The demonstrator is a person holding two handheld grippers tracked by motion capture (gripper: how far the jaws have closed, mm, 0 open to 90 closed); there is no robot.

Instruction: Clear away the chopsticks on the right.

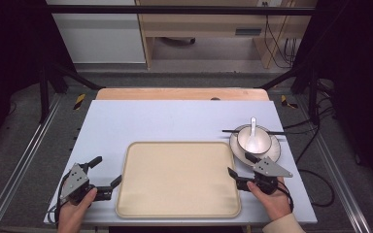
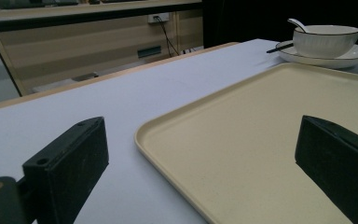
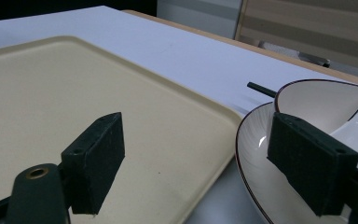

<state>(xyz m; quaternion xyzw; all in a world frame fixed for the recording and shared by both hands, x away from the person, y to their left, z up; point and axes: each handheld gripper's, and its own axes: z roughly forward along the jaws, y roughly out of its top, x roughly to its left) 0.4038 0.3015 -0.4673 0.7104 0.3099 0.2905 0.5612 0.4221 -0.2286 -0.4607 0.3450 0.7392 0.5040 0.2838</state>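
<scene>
One plate [image 1: 274,151] beside right gripper [image 1: 241,170]

Pale table [image 1: 175,119] — beige tray [image 1: 177,179], white plate [image 1: 276,151] on it

Pretty dim room overall, with most of the light landing on the pale lavender-grey tabletop [image 1: 175,119] out ahead of the hand-held grippers, while both far sides fade to near black. A strip of bare wood edge [image 1: 182,93] shows along the tabletop's far side. Past that there's grey floor [image 1: 175,77], then a light wooden desk [image 1: 199,24] with a tangle of dark cables [image 1: 279,43] hanging down on the right-hand side, and a white cabinet panel [image 1: 97,34] off to the left. Metal rails [image 1: 19,165] run down both flanks, black frame posts [image 1: 43,82] stand at the far corners, and there are little yellow-black hazard tape marks [image 1: 79,100] by the posts.
</scene>
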